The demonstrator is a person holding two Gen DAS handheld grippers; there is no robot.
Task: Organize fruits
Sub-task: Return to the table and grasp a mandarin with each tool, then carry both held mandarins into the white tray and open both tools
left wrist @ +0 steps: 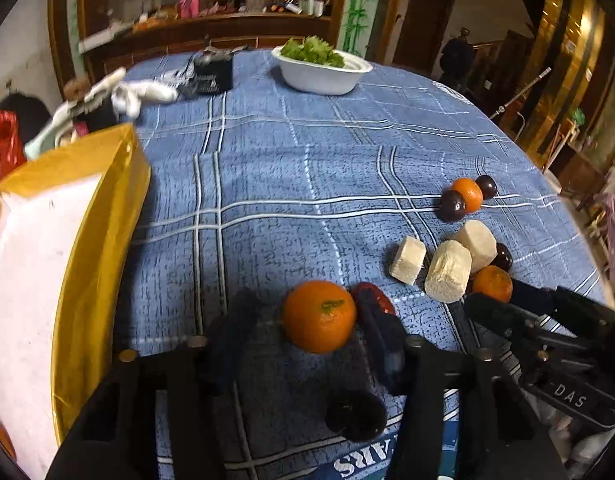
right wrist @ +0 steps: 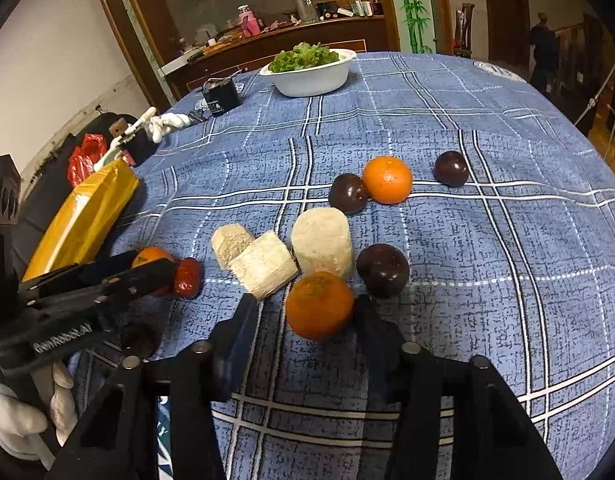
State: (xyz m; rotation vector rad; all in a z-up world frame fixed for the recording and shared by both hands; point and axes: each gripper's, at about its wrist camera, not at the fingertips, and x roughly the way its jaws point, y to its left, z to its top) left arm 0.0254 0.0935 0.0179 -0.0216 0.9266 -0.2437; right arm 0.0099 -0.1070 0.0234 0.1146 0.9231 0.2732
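Blue white-lined plaid tablecloth; orange tangerine; dark purple plum; beige cut chunks; yellow tray; white bowl.

Both wrist cameras look steeply down and forward along their fingers, close above the table. The left view sits left, beside the yellow tray; the right view sits right. Both share the 3 pale blocks, the bowl and the far counter.

On the checked blue tablecloth, three pale cut cylinder chunks lie mid-table; a white bowl of green leaves stands far behind, a yellow tray at left.
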